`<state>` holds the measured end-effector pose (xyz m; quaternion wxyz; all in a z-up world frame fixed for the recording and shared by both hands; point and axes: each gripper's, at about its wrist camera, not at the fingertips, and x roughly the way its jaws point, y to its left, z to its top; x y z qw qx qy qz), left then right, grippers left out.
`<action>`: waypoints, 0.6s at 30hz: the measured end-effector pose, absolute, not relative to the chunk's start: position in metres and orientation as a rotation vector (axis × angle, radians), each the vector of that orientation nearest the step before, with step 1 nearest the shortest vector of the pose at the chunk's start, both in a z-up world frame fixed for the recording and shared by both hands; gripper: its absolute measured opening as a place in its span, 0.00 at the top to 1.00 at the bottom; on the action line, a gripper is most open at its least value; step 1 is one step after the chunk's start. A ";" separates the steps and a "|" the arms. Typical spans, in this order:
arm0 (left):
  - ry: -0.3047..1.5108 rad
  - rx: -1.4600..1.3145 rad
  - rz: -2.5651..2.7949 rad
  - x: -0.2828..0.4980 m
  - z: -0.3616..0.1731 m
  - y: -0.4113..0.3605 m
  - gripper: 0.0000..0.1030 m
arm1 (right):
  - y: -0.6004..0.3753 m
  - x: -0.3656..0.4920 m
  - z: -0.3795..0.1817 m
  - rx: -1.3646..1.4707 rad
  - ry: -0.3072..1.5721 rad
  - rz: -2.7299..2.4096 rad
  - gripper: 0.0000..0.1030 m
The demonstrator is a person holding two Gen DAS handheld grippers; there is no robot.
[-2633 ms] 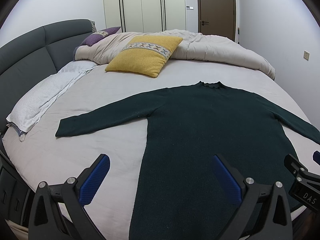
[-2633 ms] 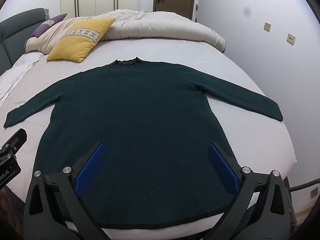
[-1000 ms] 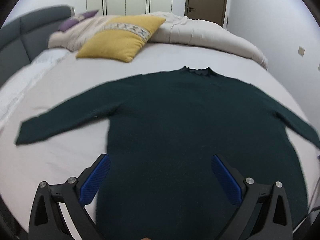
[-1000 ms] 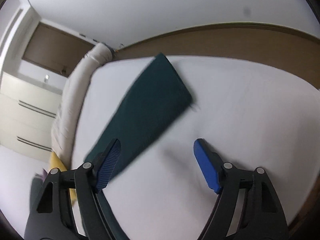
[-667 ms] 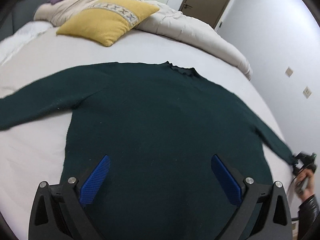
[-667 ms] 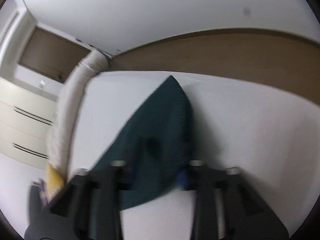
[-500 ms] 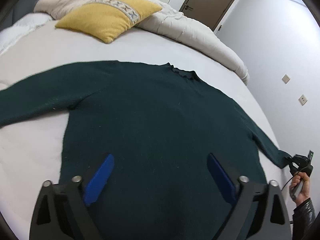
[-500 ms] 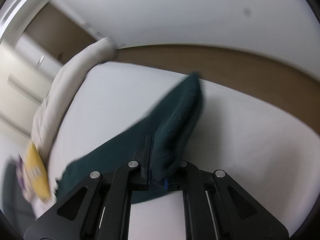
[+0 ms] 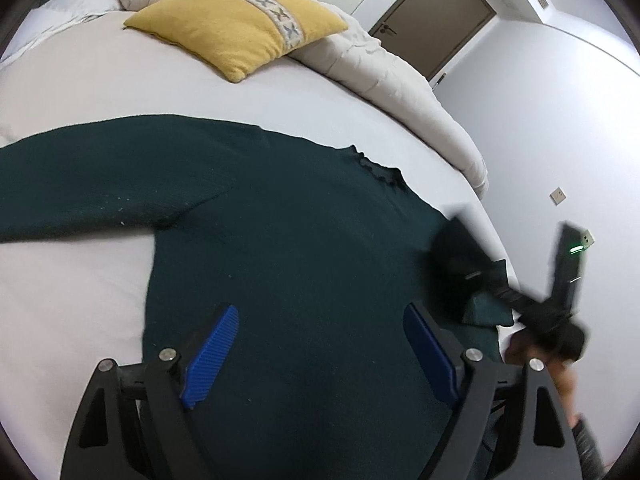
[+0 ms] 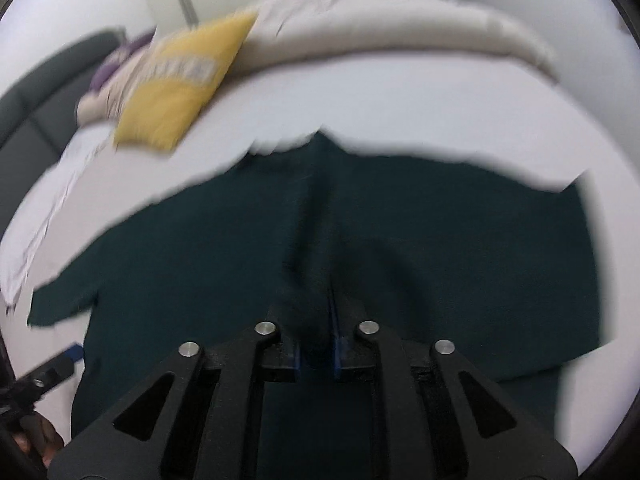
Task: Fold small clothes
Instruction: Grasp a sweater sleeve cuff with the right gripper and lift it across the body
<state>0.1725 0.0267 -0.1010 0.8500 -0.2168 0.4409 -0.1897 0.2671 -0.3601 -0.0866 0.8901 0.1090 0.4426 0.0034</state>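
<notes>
The dark green sweater point(image 9: 304, 264) lies face up on the bed point(image 9: 80, 92), body flat, one sleeve point(image 9: 80, 176) stretched out toward the pillow side. The right tongs point(image 10: 316, 354) are pinched together on a bunch of the other sleeve point(image 10: 312, 280), which is lifted and carried in over the sweater's body; the picture from that side is smeared, so how much knit sits between the blue pads I cannot tell. The left tongs point(image 9: 320, 356) hang wide apart above the lower body of the sweater, gripping nothing. The main risk, as I judge it, is the shallow-looking pinch: the knit looks thick and loose, and a fast swing could pull the sleeve out of the pads so it drops short, crumpled instead of flat across the chest. A second risk is drag. With nothing pinning the sweater, the pull on the sleeve may haul the shoulder and side seam along, skewing the body on the smooth sheet and spoiling a straight fold line. If the sleeve is laid too far over, the cuff would hang past the opposite edge. The yellow cushion point(image 9: 236, 24) and the rolled duvet point(image 9: 384, 76) lie well apart from the work and seem no obstacle. The left tongs could also snag the hem if lowered carelessly.
</notes>
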 end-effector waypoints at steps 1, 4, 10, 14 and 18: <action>0.930 -0.461 -0.403 0.174 -0.101 0.027 0.17 | -0.342 0.262 -0.102 0.224 0.947 0.037 0.79; 0.935 -0.464 -0.426 0.178 -0.102 0.022 0.15 | -0.309 0.218 -0.125 0.248 0.908 0.100 0.54; 0.970 -0.423 -0.489 0.201 -0.106 -0.032 0.15 | -0.336 0.131 -0.103 0.461 0.740 0.108 0.30; 1.011 -0.345 -0.538 0.227 -0.113 -0.086 0.26 | -0.399 0.094 -0.100 0.596 0.697 0.016 0.30; 1.093 -0.249 -0.554 0.252 -0.132 -0.136 0.49 | -0.431 0.069 -0.108 0.650 0.675 -0.036 0.30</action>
